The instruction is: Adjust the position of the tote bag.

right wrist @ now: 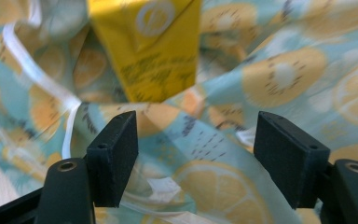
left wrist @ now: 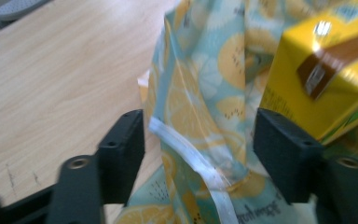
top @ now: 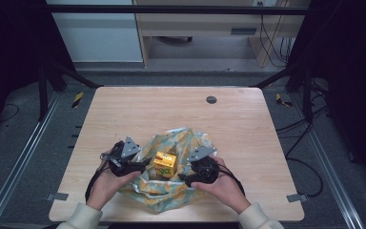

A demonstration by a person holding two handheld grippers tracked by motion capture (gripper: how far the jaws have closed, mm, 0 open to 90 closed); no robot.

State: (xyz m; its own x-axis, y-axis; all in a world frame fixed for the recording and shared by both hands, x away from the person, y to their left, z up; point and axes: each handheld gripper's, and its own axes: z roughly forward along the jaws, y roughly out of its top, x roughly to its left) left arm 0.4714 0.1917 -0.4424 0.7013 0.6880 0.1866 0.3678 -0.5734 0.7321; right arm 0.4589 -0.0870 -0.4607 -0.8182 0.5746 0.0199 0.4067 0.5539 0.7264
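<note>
Near the front edge of the table (top: 124, 102), the left gripper (top: 142, 165) stands with its jaws spread on either side of a raised fold of the lemon-print bag (top: 183, 143); its own view shows the bag's white-trimmed edge (left wrist: 191, 154) running between the pads without either pad pressing on it. Opposite it, the right gripper (top: 183, 180) also holds its jaws apart, low over the crumpled bag, whose fabric lies between and beneath them in its own view with no pinch to be seen. Between the two grippers a yellow carton (top: 165, 163) sits on the bag, just beside the left gripper's far jaw and just ahead of the right gripper's jaws. A hand (top: 106, 186) backs each gripper from the front edge. Farther off, near the back edge, a round grey cap (top: 211, 99) is set into the wood.
</note>
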